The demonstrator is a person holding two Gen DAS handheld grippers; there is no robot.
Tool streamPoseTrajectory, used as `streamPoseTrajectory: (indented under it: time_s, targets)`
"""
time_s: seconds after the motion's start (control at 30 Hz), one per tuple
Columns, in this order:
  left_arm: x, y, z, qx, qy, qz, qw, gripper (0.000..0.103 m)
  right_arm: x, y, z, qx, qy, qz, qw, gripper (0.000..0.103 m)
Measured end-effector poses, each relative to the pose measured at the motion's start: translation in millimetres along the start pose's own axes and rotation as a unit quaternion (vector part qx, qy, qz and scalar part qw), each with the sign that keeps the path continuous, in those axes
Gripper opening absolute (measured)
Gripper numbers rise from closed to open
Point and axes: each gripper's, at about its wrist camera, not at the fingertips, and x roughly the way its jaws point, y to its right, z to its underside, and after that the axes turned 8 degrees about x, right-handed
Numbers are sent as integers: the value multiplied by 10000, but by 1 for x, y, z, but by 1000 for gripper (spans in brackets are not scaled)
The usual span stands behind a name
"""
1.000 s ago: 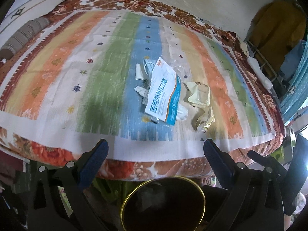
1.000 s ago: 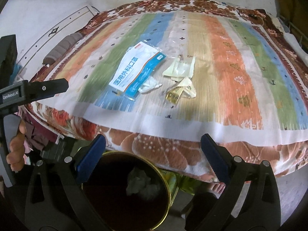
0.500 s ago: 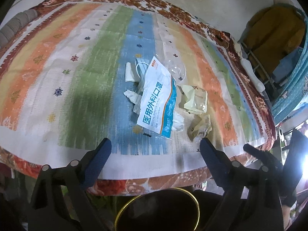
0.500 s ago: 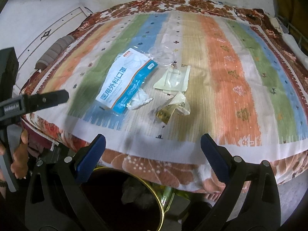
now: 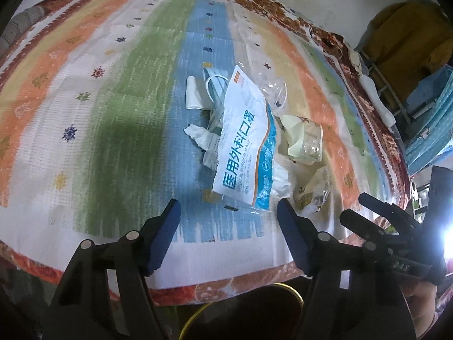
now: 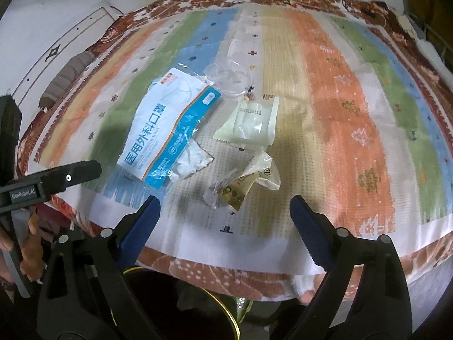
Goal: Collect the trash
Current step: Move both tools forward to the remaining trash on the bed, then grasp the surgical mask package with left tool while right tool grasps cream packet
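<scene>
The striped blanket (image 6: 334, 119) lies bare all around the small trash heap (image 6: 198, 136), so approach is free; only the gold-rimmed bin (image 6: 181, 306) stands below its near edge

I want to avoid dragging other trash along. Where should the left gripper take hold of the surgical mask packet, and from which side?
Probably the near bottom edge of the surgical mask packet, approached from the bed's near side. That edge faces the left gripper, whose jaws are closing with nothing between them. The packet lies flat, overlapping a tissue, so a low pinch seems best.
</scene>
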Motion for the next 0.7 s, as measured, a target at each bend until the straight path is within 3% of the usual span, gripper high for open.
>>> streamPoseTrajectory:
  time_s: [0.13,0.4,0.47,0.53,0.7]
  targets:
    - [12,1,-3,200,-59,26,9998,67,14,9,-6,286,-174,-102,9994,79]
    - [34,-8,-7,145,-195,122,9996,64,32,17,-14,592,-346,-223,9974,70]
    - [39,-10,-7,67,-219,150,9996,58,37,19,-15,664,-406,-267,9966,64]
    - [44,-6,-7,64,-314,86,9995,44,42,20,-15,758,-477,-327,9954,62]
    - [40,4,-9,34,-211,157,9996,21,49,19,-16,810,-565,-335,9945,43]
